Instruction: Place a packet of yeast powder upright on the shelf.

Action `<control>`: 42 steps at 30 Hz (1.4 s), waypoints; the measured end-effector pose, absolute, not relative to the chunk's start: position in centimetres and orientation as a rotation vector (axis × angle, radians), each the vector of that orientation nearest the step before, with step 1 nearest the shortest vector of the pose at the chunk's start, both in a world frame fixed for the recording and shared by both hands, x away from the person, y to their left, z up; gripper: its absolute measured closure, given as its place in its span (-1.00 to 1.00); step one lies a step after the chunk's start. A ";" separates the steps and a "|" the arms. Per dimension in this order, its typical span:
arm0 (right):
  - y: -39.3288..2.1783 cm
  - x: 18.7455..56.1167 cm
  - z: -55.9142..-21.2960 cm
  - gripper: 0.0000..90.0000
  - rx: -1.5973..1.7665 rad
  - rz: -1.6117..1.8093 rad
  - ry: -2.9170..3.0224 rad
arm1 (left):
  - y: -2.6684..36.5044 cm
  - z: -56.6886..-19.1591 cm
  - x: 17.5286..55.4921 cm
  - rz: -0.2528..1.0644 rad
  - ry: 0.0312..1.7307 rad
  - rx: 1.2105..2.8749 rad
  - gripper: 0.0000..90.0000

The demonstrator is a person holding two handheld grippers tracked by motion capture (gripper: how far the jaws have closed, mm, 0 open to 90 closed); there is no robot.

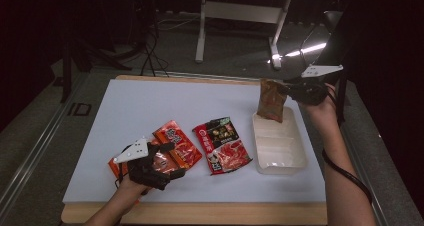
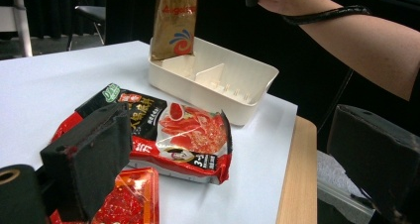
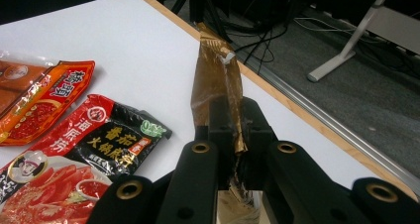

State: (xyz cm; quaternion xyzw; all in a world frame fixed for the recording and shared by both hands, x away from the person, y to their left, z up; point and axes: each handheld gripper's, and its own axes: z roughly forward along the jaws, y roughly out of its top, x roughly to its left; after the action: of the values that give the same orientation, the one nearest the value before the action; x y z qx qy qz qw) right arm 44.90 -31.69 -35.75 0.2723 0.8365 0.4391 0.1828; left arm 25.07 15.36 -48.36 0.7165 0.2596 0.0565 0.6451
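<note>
The white-covered tabletop (image 1: 165, 106) with its wooden rim carries everything. Near its right edge sits a white plastic tray with a divider (image 1: 295, 158), long side running from near to far. At the centre lies a red-and-black flat sauce packet (image 1: 223, 144), and towards the near left corner lie the overlapping orange-red foil packets (image 1: 177, 145).

The right claw (image 1: 287, 89) is clamped shut on the top of a brown-gold upright pouch (image 1: 271, 100), whose lower end hangs at the tray's far compartment, at or just inside the rim. The right gripper view shows both pads pinching the pouch's crimped upper edge.

The left claw (image 1: 167, 161) rests over the orange-red packets near the near left corner, jaws standing wide apart with nothing between them.

The step in hand looks like placing the pouch into the tray. The next move likely calls for lowering it fully into the far compartment, then parting the jaws.
</note>
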 end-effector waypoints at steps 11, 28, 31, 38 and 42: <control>-30.1 45.3 -37.2 0.93 0.746 1.211 2.423 | 15.4 -48.5 25.1 0.133 0.592 1.639 -0.90; -32.9 45.6 -39.8 0.70 0.997 1.156 2.318 | 15.6 -48.7 25.4 0.175 0.618 1.658 -0.90; -33.2 45.1 -39.2 0.55 1.006 1.218 2.278 | 15.7 -48.7 25.5 0.193 0.627 1.670 -0.90; -32.9 43.4 -37.4 0.21 1.036 1.235 2.193 | 15.6 -48.9 25.6 0.160 0.640 1.677 -0.90; -32.5 42.3 -36.8 0.05 1.026 1.263 2.165 | 15.7 -48.8 25.6 0.149 0.675 1.666 -0.90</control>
State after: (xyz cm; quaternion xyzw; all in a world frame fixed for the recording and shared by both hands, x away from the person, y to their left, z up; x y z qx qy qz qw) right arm 42.31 -32.50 -36.76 0.3701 0.7807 0.4555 0.2148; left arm 25.57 15.71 -48.79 0.7246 0.2935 0.0649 0.6202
